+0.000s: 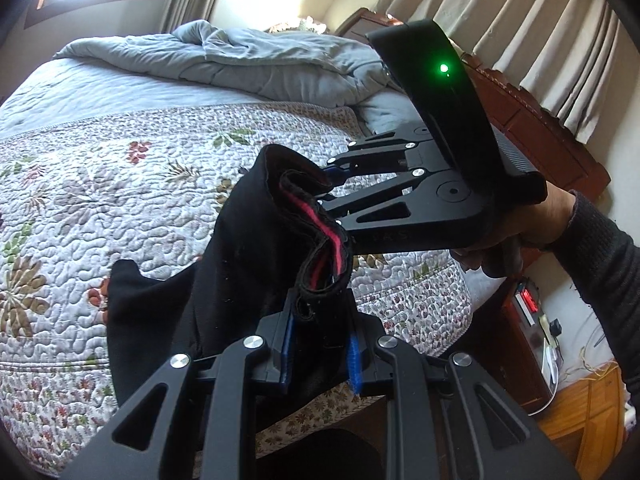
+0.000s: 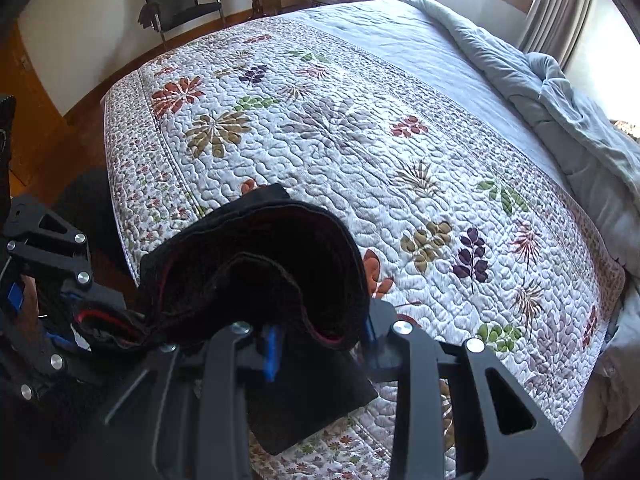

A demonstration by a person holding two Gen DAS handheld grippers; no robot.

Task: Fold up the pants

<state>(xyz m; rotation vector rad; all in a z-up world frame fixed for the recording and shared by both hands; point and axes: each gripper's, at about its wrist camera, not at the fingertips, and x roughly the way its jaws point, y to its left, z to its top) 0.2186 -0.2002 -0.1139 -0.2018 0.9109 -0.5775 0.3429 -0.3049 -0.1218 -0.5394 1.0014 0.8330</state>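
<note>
So both grippers had the black pants (image 1: pixel 240 248) by the waistband, which showed a red stripe inside. In the left wrist view the left gripper (image 1: pixel 320 344) sat at the bottom centre, jaws narrow and clamped on a bunched bit of the band, while the right gripper (image 1: pixel 340 184) came in from the right of the frame, pinching the band further along. The right wrist view showed that one (image 2: pixel 316 340) low centre, jaws also pinched on cloth. The rest hung off the band over the near edge of the bed (image 2: pixel 360 140), above the floral quilt (image 1: pixel 120 168). My guess: two grips along the waist kept it spread, so it could be laid flat on the quilt before folding.
</note>
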